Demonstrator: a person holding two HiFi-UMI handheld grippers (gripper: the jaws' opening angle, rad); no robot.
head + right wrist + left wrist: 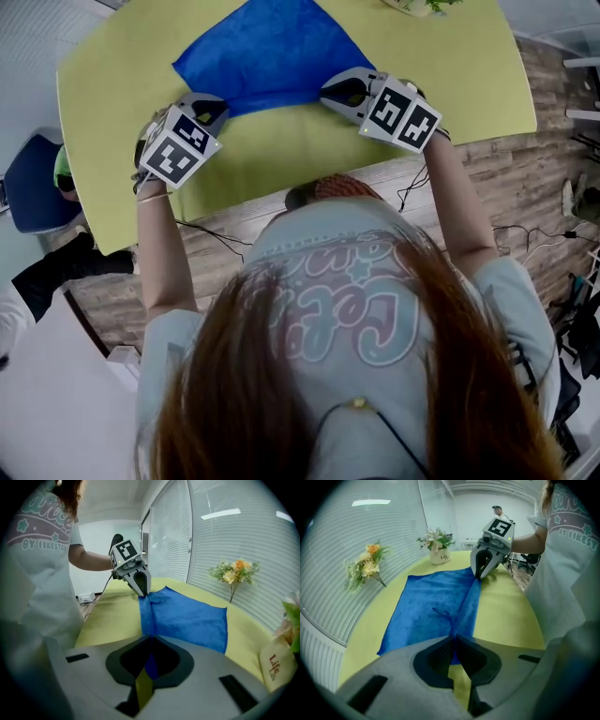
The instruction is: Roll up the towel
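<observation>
Blue towel (267, 52), yellow-green table (469, 66), left gripper (221, 108) and right gripper (330, 94) grey with black-and-white squares.

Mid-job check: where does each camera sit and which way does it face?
Head view: on the person's head, looking steeply down at table and towel; hair, shirt, forearms, left gripper, right gripper show.
Left gripper view: on the left gripper, looking along the towel's near edge toward the right gripper; jaws shut on it, torso at right.
Right gripper view: on the right gripper, facing back toward the left gripper; jaws shut on that edge, torso left.
Shared: that pinched edge, seen from opposite ends.
</observation>
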